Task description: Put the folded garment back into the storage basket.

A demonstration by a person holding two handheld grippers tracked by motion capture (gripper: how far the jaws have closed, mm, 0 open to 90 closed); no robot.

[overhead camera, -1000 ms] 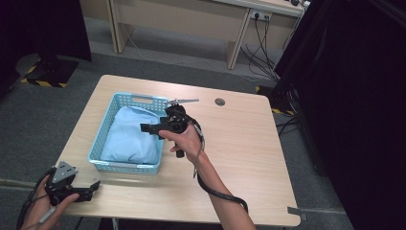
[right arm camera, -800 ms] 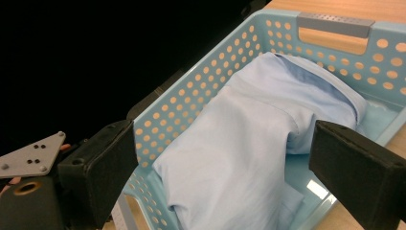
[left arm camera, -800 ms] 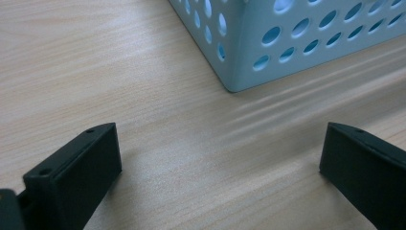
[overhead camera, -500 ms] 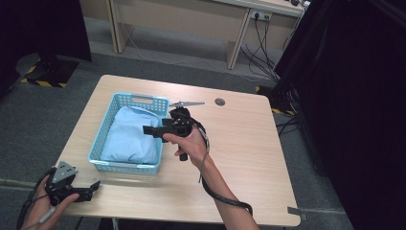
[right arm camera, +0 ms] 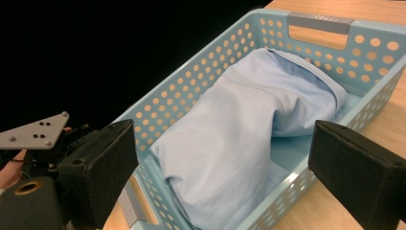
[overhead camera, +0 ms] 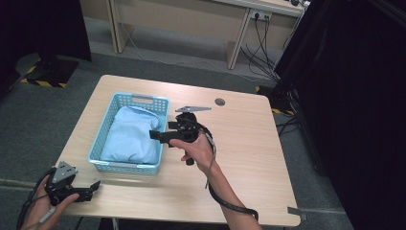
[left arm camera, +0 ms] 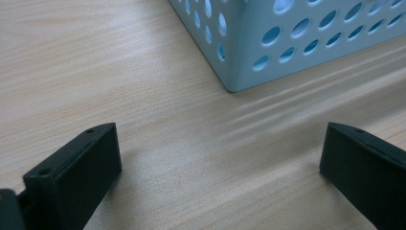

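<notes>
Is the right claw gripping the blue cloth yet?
No, in the right gripper view the right claw stands open above the basket, its jaws clear of the folded blue cloth.

A light wooden table with rounded corners fills the middle of the high view, standing on a grey floor. On its left half sits a pale blue perforated basket, its long side running from the lower left toward the upper middle of the frame; a folded light blue cloth lies inside. Near the table's upper edge, right of the basket, a small round grey disc is set in the top.
</notes>
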